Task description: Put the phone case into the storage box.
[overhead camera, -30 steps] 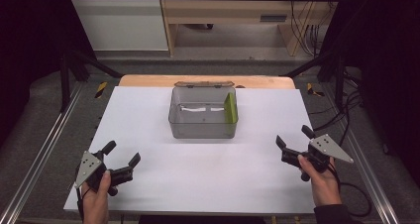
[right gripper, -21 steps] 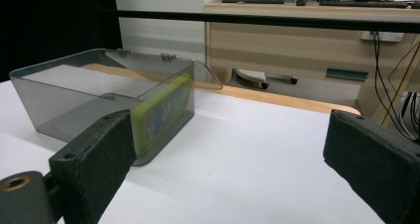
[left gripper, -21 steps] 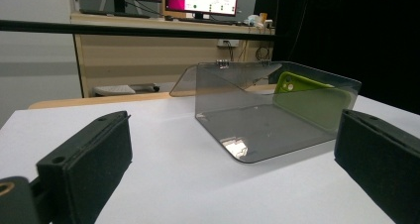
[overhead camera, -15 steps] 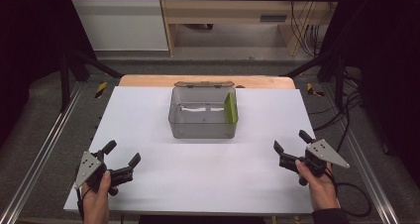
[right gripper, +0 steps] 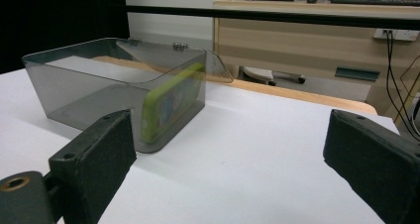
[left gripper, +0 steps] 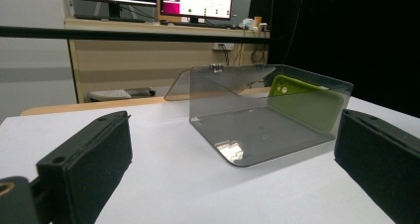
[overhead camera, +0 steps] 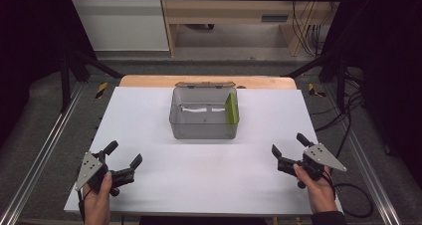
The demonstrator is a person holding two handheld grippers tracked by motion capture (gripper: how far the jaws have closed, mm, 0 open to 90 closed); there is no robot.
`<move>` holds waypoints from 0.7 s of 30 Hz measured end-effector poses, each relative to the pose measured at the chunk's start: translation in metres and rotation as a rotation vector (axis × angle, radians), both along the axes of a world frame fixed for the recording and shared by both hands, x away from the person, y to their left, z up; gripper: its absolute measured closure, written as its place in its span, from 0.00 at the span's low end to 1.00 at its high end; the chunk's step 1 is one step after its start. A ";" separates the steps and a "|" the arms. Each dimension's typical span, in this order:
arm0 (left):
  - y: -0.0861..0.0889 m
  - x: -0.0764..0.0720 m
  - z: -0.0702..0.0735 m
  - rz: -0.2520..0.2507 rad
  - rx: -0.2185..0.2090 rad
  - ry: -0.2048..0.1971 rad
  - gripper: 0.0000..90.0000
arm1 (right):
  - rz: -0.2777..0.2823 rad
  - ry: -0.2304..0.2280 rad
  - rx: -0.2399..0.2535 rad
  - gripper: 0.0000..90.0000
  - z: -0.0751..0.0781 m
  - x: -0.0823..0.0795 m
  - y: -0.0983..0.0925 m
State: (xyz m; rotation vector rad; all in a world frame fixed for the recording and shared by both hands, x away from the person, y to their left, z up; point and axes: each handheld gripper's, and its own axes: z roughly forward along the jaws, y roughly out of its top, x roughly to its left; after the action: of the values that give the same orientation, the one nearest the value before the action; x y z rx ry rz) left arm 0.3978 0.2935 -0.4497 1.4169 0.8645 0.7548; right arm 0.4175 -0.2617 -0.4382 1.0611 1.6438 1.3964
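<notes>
claws both spread wide, left claw [overhead camera: 123, 160] and right claw [overhead camera: 288, 145] flanking smoky box [overhead camera: 203, 120], green phone [overhead camera: 231, 109] inside

- The person's left hand [overhead camera: 97, 190] is gripping the left gripper [overhead camera: 123, 158] near the table's [overhead camera: 149, 110] near-left corner, jaws standing wide apart and pointing toward the far right.
- The right hand [overhead camera: 316, 182] is holding the right gripper [overhead camera: 288, 148] near the table's near-right edge, jaws spread wide and pointing toward the far left.
- Both forearms are reaching in over the table's near edge.
</notes>
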 end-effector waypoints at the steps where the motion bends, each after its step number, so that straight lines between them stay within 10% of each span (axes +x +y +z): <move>1: 0.000 0.000 0.000 -0.001 0.003 0.000 0.01 | 0.004 -0.003 -0.001 0.07 -0.001 0.000 0.000; 21: -0.003 -0.001 -0.001 -0.021 -0.031 -0.002 0.01 | 0.068 -0.043 -0.043 0.07 -0.019 -0.003 0.018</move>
State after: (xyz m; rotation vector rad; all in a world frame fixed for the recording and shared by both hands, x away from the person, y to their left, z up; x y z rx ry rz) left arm 0.3971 0.2903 -0.4503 1.3958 0.8552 0.7238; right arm 0.4147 -0.2441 -0.4571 0.9522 1.6853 1.4109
